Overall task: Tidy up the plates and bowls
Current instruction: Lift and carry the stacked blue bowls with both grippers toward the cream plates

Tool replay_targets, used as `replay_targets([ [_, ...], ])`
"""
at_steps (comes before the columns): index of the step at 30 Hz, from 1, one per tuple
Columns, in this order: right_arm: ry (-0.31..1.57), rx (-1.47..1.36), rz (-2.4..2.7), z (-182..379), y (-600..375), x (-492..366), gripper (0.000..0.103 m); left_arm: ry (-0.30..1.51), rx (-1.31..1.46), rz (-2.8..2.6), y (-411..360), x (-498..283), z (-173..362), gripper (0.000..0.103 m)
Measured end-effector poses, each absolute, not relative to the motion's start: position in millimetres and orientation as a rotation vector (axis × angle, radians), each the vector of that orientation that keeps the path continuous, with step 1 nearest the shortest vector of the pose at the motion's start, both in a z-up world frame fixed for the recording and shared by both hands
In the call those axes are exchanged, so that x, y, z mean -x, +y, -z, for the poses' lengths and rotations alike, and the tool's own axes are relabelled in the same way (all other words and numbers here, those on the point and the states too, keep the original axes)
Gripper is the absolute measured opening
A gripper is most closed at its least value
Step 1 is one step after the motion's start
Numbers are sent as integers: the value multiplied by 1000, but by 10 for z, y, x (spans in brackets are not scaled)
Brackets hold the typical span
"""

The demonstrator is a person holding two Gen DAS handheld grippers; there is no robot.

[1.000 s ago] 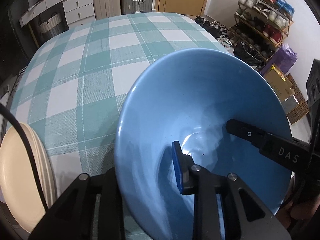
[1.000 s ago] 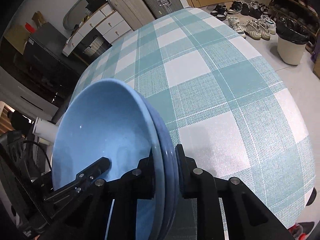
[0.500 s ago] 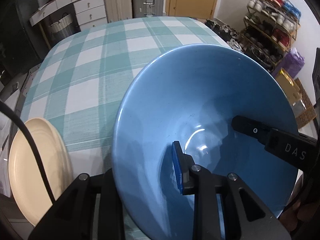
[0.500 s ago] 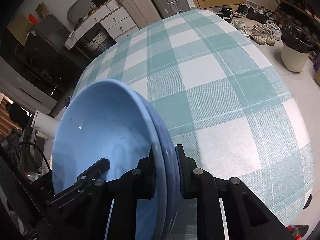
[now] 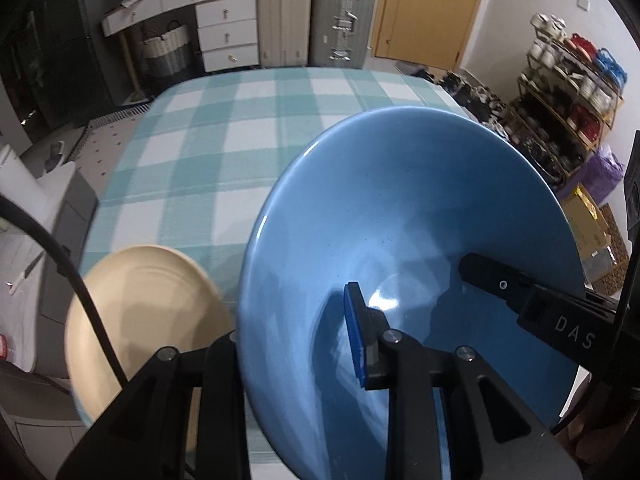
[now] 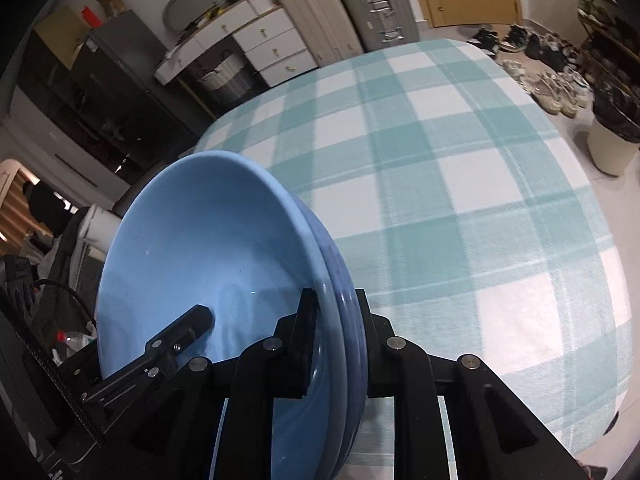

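Observation:
Two nested blue bowls (image 5: 400, 216) are held tilted above the checked table, gripped from both sides. My left gripper (image 5: 296, 344) is shut on their left rim, one finger inside with a blue pad (image 5: 354, 336), one outside. My right gripper (image 6: 338, 340) is shut on the right rim of the bowls (image 6: 208, 248); the double rim shows between its fingers. Each gripper's inner finger shows in the other's view. A stack of cream plates (image 5: 148, 320) lies at the table's near left corner, beside the bowls.
The table (image 6: 460, 184) has a teal and white checked cloth. Drawers and suitcases stand beyond its far edge. A shoe rack (image 5: 568, 92) and a bin (image 6: 612, 140) stand on the right. A white appliance (image 5: 36, 240) stands at the left.
Both grippers have lifted and drawn back with the bowls, so more of the room shows. The cream plates have come further into the left wrist view, nearer the bowls.

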State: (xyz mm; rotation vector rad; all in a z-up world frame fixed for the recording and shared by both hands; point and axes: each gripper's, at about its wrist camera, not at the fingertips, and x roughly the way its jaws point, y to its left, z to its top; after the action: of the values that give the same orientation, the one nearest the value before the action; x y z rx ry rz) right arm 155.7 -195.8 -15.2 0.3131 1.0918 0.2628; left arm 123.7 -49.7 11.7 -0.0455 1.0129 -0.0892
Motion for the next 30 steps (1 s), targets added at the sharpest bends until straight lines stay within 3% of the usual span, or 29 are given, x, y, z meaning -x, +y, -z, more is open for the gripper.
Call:
replay_targets([
  [14,1100,-239,-389,-117,-1015,-1661,17,986,93,-68,335,-1090,-271,25],
  [30,1173,-132,-501,194,141,-1512,17,1034,183,-215,1293,-819,87,26],
])
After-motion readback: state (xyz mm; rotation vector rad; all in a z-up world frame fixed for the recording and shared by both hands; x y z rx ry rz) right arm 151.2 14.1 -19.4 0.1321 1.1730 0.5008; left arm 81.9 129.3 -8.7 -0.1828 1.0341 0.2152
